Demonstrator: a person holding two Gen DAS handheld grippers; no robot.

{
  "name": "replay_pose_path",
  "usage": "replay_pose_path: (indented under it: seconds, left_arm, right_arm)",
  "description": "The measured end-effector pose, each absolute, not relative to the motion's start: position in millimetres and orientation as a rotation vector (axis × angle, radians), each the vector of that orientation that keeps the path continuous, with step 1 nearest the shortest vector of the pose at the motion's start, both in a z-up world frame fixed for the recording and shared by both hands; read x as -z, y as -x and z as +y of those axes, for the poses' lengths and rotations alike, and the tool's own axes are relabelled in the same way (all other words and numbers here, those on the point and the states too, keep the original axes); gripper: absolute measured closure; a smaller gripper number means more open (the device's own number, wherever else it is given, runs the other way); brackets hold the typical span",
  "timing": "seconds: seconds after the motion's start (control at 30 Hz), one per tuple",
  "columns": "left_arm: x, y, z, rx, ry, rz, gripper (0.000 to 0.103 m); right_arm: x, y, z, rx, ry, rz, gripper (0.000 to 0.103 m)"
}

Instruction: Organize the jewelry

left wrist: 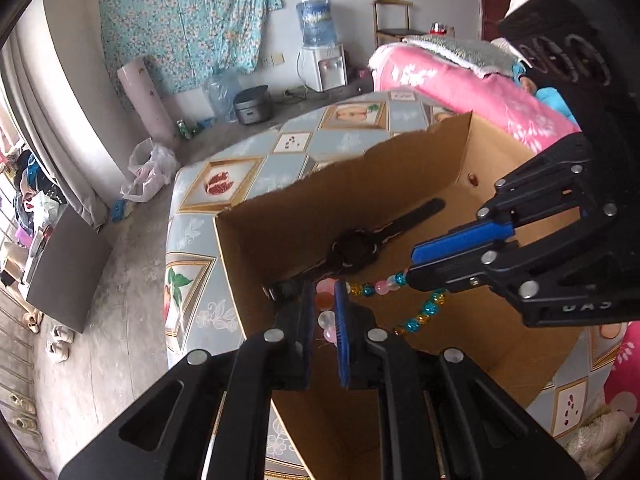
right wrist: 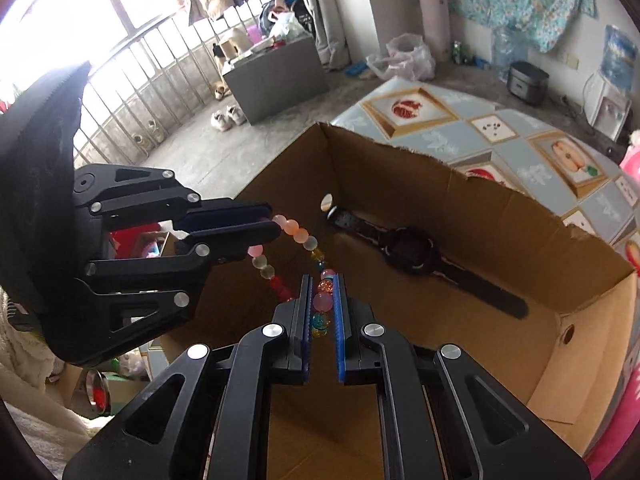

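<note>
A bead bracelet point(left wrist: 376, 289) of pink, white, teal and gold beads hangs stretched between my two grippers above an open cardboard box point(left wrist: 280, 216). My left gripper point(left wrist: 323, 292) is shut on one end of it. My right gripper point(left wrist: 412, 266) is shut on the other end. In the right wrist view the bracelet point(right wrist: 300, 236) runs from the left gripper point(right wrist: 274, 222) to the right gripper point(right wrist: 323, 284). A black wristwatch point(left wrist: 354, 246) lies flat on the box floor, also in the right wrist view point(right wrist: 412, 256).
The box point(right wrist: 440, 196) sits on a table with a blue fruit-print cloth point(left wrist: 224, 184). A pink quilt point(left wrist: 460, 88) lies behind the box. A rice cooker point(left wrist: 252, 106) and water dispenser point(left wrist: 320, 52) stand on the floor.
</note>
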State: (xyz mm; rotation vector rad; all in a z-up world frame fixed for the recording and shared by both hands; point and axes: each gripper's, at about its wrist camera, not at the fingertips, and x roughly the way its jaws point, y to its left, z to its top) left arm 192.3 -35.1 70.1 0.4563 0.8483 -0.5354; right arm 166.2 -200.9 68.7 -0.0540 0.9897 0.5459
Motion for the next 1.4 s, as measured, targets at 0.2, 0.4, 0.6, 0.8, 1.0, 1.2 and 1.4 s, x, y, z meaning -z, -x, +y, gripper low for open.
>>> replay_pose_path:
  seconds: [0.2,0.4,0.6,0.8,1.0,1.2,1.4]
  left_arm:
    - [-61,-197,-37,0.516,-0.462,0.876,0.088]
    - [-84,-190,-21,0.504,-0.334,0.83,0.081]
    - [-104,-163,6,0.48,-0.187,0.787,0.066]
    - [-98,-132,28,0.466,-0.123,0.755,0.041]
    - [-82,-117,48,0.482,-0.029,0.745,0.038]
    - [-62,-110,59,0.501,0.077,0.758,0.036]
    - [-49,-112,55,0.543,0.165,0.79,0.036]
  right_arm:
    - [-66,-177,-208,-0.529,0.035,1.006,0.089]
    - [-97,-151,-239,-0.446,-0.013,0.852,0.073]
    - [-124,-84,-276,-0.295,-0.075,0.638,0.047]
    - [-127,-44,-290,-0.15,-0.111,0.562,0.03]
    - [-109,-24,-309,-0.02,-0.194,0.568,0.026]
    - [-80,-19,-329,0.014,-0.352,0.633,0.026]
    - [-62,-23,-332,0.001,-0.422,0.686,0.026]
